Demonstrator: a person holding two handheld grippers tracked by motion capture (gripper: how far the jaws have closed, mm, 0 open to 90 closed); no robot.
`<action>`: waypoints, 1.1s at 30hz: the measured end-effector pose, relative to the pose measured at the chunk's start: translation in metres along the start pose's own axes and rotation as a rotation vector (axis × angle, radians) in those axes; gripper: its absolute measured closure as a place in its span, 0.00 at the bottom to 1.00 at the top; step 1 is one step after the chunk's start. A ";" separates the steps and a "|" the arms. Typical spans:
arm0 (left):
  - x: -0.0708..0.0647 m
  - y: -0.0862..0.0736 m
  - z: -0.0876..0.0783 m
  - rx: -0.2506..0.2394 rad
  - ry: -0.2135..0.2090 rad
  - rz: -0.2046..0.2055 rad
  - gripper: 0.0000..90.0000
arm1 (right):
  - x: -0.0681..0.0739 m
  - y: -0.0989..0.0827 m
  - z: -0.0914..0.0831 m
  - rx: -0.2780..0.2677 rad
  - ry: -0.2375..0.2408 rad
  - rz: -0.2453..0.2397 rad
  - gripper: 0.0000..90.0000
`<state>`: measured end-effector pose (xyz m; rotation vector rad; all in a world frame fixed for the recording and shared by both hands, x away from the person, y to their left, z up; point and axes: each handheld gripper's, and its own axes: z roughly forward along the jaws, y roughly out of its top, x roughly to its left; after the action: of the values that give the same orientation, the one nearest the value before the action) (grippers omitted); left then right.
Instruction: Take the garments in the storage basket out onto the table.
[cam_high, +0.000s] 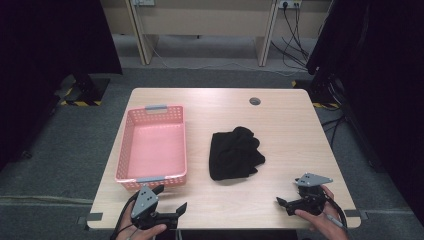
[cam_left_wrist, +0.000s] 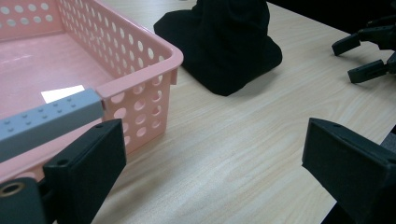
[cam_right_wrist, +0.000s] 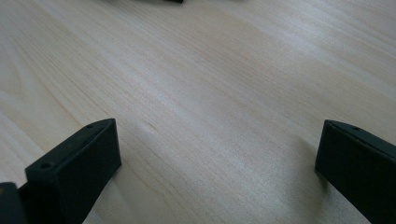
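A crumpled black cloth (cam_high: 234, 154) lies in the middle of the wooden table (cam_high: 280, 130); the left gripper view has it (cam_left_wrist: 229, 42) just beyond the basket corner. To its left stands an empty pink perforated basket (cam_high: 152, 147) with grey handles (cam_left_wrist: 46, 116). My left gripper (cam_high: 171, 200) rests at the front left edge, just below the basket, jaws wide apart with nothing between them (cam_left_wrist: 212, 163). My right gripper (cam_high: 281, 202) sits at the front right edge, open over bare wood (cam_right_wrist: 217, 149). It also appears far right in the left gripper view (cam_left_wrist: 357, 58).
A round cable hole (cam_high: 255, 101) marks the table's far edge. A white label (cam_left_wrist: 61, 93) lies on the basket floor. Dark curtains, desk legs and cables stand beyond the table on the grey carpet.
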<state>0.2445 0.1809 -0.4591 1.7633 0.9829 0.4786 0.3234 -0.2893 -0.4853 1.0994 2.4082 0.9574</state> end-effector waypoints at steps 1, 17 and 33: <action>-0.001 -0.001 0.000 0.001 -0.001 0.000 0.06 | 0.000 0.000 0.000 0.000 0.000 0.000 0.00; -0.002 -0.011 -0.005 0.004 0.007 -0.015 0.06 | 0.000 0.000 0.000 0.000 0.000 0.000 0.00; -0.007 -0.017 -0.010 0.004 -0.001 -0.022 0.06 | 0.000 0.000 0.000 0.000 0.000 0.001 0.00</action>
<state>0.2269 0.1837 -0.4701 1.7542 1.0018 0.4617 0.3234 -0.2893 -0.4853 1.1002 2.4078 0.9572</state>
